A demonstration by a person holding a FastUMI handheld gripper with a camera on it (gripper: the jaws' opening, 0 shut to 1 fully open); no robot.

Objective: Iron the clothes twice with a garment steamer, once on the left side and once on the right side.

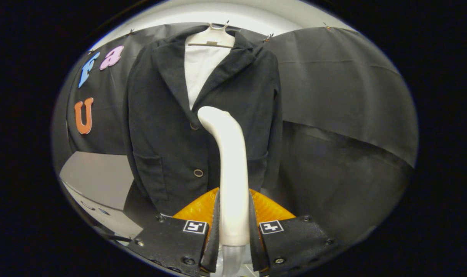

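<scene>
Pinching the garment steamer [230, 169] by its handle, my gripper [233, 231] had both fingers pressed against its sides, the white body rising straight up from between them. Its curved head bent toward the left and sat against the front of the black jacket [168, 127], just beside the upper button [194, 125] and above the lower button [198, 172]. The jacket hung on a white hanger [212, 38] over a white shirt [198, 73], in front of the black cloth wall [341, 96]. A grey tabletop [96, 177] lay beside the jacket's left hem.
</scene>
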